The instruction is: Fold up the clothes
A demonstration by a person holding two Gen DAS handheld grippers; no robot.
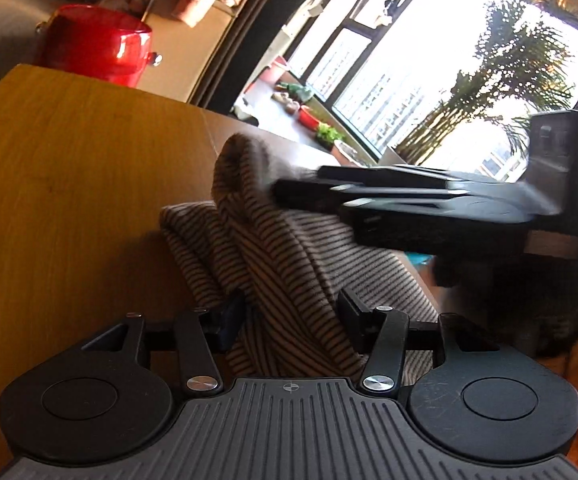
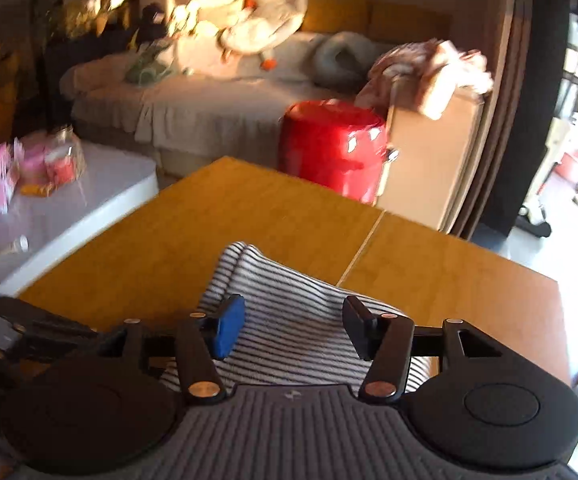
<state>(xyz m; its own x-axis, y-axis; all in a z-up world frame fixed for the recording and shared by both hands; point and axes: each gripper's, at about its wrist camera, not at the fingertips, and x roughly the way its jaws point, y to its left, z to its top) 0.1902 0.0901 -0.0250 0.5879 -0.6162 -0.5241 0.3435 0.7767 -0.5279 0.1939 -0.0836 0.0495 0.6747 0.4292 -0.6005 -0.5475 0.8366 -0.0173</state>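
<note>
A brown-and-cream striped garment (image 1: 289, 248) lies bunched on the wooden table (image 1: 69, 180). One fold rises to a rounded peak at the far end. My left gripper (image 1: 293, 316) sits low over its near part, open, with a ridge of the cloth running between the fingers. My right gripper (image 1: 289, 196) reaches in from the right, blurred, with its tips beside the raised fold. In the right wrist view the same striped garment (image 2: 289, 292) lies under my right gripper (image 2: 293, 326). That gripper is open, with a blue pad (image 2: 229, 326) on one finger, and grips nothing.
A shiny red round container (image 2: 333, 148) and a cardboard box (image 2: 429, 168) topped with pinkish clothes stand past the table's far edge. A sofa (image 2: 209, 100) lies beyond. A white low table (image 2: 89, 208) with pink items is on the left. Bare tabletop (image 2: 249, 220) stretches ahead.
</note>
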